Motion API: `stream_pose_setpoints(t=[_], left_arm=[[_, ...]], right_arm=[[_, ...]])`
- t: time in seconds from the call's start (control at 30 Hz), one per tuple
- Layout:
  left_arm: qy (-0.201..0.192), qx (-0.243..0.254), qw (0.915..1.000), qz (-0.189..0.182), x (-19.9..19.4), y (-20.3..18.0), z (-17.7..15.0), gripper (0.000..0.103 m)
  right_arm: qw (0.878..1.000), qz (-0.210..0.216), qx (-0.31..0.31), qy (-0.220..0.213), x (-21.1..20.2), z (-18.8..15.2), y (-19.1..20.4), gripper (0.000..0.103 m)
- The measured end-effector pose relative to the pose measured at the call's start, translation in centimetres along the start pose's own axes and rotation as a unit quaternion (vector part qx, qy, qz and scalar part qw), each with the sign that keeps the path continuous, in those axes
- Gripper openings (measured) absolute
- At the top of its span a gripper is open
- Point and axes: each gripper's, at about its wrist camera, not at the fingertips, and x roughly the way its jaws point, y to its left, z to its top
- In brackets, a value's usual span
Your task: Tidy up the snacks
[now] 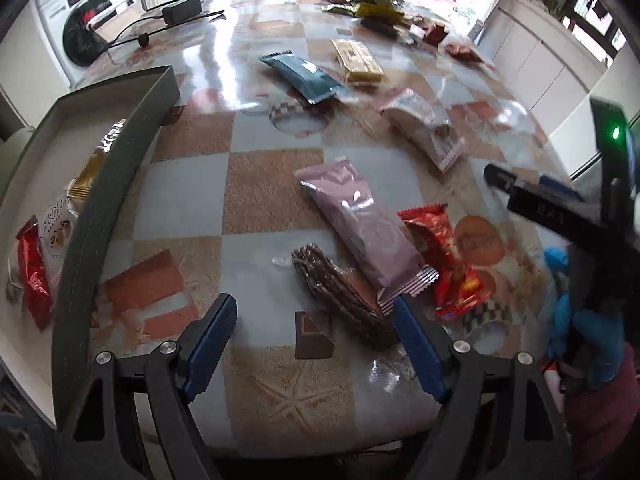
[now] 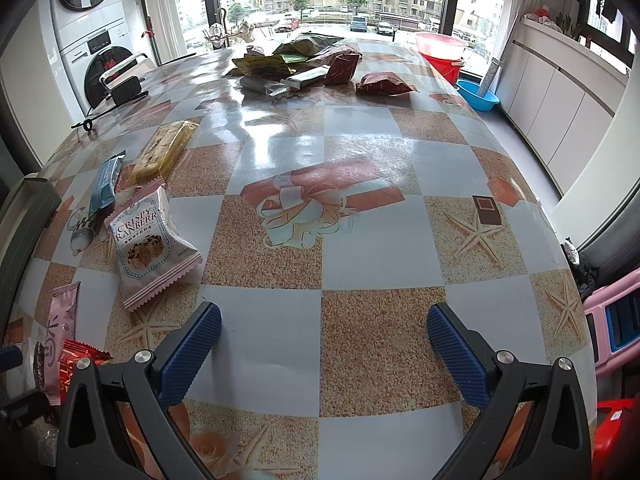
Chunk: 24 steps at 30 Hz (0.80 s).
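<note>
My left gripper [image 1: 316,310] is open and empty, low over the table, with a brown chocolate-wafer pack [image 1: 340,294] just ahead between its fingers. A pink snack pack [image 1: 360,228] and a red pack [image 1: 444,256] lie right behind it. A grey box [image 1: 100,200] at the left holds red, white and gold packs. My right gripper [image 2: 324,326] is open and empty over bare tablecloth. A white cranberry pack [image 2: 148,244] lies to its left, with a teal pack [image 2: 104,184] and a yellow pack [image 2: 164,150] beyond.
A heap of more snack packs [image 2: 304,64] lies at the table's far end. A black power adapter with cable [image 2: 124,90] sits at the far left. My right gripper shows in the left wrist view [image 1: 496,176]. A pink stool [image 2: 616,320] stands beside the table's right edge.
</note>
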Motion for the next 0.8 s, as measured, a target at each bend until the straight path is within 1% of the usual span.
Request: stream_pose_setpoints(t=[0.03,0.07,0.13,0.23,0.33,0.4,0.43,0.53,0.67,0.73,0.8], left_arm=[[-0.002,0.009,0.9999,0.01,0.3,-0.2,-0.2,0.086],[-0.01,0.021,0.9995,0.022,0.3,-0.4,-0.2,0.092],[-0.02,0.029,0.9988,0.033,0.5,0.0,-0.1,0.094],[-0.031,0.021,0.9984,0.042,0.7,2.0,0.8,0.094],[-0.018,-0.004,0.9988,0.045,0.8,3.8,1.5,0.094],[-0.007,-0.02,0.9993,0.032,0.8,4.1,1.6,0.094],[-0.004,-0.026,0.9992,0.029,0.9,4.2,1.5,0.094],[-0.005,-0.035,0.9986,0.04,1.0,3.7,1.7,0.094],[-0.004,-0.07,0.9961,0.053,1.3,3.4,2.1,0.094],[-0.011,-0.07,0.996,0.055,1.4,3.0,2.1,0.093],[-0.016,-0.065,0.9965,0.051,1.3,3.0,2.0,0.089]], right_arm=[[1.0,0.0,0.0,0.0,0.0,0.0,0.0,0.103],[1.0,-0.001,-0.001,0.0,0.0,0.0,0.0,0.103],[1.0,0.0,0.0,0.0,0.0,0.0,0.0,0.103],[1.0,0.0,0.0,0.0,0.0,0.0,0.0,0.103],[1.0,0.0,0.0,0.0,0.0,0.0,0.0,0.103],[1.0,0.0,0.0,0.0,0.0,-0.1,0.0,0.103],[1.0,0.0,0.0,0.0,0.0,0.0,0.0,0.103],[1.0,0.0,0.0,0.0,0.0,-0.1,0.0,0.103],[1.0,0.0,0.0,0.0,0.0,-0.1,0.0,0.103],[1.0,0.0,0.0,0.0,0.0,-0.1,0.0,0.103],[1.0,0.0,0.0,0.0,0.0,-0.1,0.0,0.103]])
